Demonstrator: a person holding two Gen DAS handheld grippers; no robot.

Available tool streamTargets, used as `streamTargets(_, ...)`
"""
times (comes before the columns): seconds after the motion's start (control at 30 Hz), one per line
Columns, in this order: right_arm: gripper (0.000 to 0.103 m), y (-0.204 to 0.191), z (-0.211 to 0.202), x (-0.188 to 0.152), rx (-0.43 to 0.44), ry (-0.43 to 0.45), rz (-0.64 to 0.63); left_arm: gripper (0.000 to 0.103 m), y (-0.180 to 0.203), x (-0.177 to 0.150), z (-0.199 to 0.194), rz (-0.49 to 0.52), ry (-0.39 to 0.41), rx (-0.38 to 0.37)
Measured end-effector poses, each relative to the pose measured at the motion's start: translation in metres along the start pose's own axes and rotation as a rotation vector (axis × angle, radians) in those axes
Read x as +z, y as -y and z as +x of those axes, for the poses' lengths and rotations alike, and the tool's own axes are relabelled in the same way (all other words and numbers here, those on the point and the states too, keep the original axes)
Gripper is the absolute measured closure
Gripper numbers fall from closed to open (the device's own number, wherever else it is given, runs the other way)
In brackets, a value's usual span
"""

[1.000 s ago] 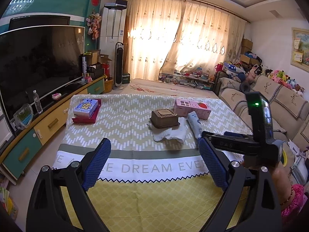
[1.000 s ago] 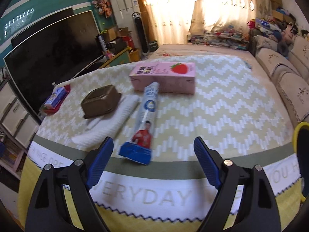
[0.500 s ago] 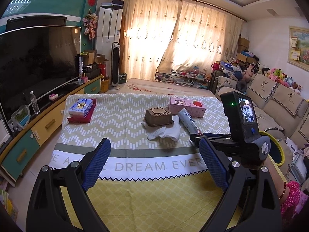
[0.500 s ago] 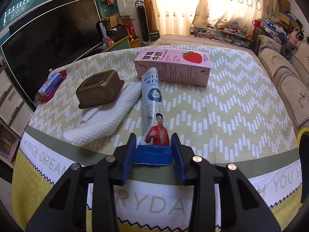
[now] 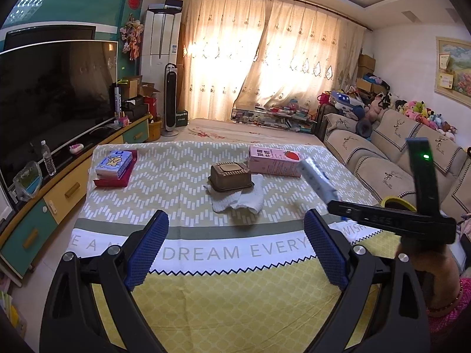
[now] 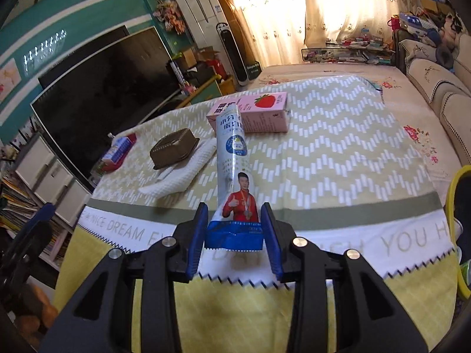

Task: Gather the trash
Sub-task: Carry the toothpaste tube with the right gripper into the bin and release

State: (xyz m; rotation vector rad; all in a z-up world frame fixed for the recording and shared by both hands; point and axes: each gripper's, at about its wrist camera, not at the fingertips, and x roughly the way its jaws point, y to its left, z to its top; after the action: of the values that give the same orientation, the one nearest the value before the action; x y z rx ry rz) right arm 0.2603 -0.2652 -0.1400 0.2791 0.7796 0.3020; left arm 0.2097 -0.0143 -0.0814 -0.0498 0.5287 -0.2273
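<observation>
My right gripper (image 6: 235, 235) is shut on the blue bottom end of a long white snack wrapper (image 6: 234, 173) and holds it lifted above the table; the wrapper also shows in the left wrist view (image 5: 316, 181). A pink strawberry milk carton (image 6: 259, 111) lies behind it on the chevron tablecloth (image 6: 338, 153). A brown plastic tray (image 6: 173, 148) sits upside down on a crumpled white paper towel (image 6: 182, 173). My left gripper (image 5: 235, 250) is open and empty over the near table edge, in front of the tray (image 5: 231, 176) and towel (image 5: 238, 201).
A blue tissue pack on a red box (image 5: 114, 166) lies at the table's far left. A TV on a low cabinet (image 5: 53, 88) runs along the left. A sofa (image 5: 397, 153) stands on the right. A yellow-rimmed bin (image 6: 459, 229) sits by the table's right edge.
My right gripper closed on the wrapper's blue end and lifted it off the table, tilting it up. My left gripper stayed open and drew back slightly.
</observation>
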Motion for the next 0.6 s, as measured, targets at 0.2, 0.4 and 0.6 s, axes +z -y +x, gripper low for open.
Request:
streamTargets(0.2,0.067,0.024,-0.030,-0.019,0.032,0.031,0.043,0.011,0.011,0.000,0.004,0.014,-0.007,-0.003)
streamTargets(0.4,0.067,0.053,-0.062,-0.025,0.035,0.071,0.085,0.011,0.024,0.003,0.013,0.035,-0.018,-0.006)
streamTargets(0.6,0.067,0.097,-0.101,-0.021,-0.007,0.145,0.140,0.011,0.042,0.006,0.022,0.056,-0.022,-0.013)
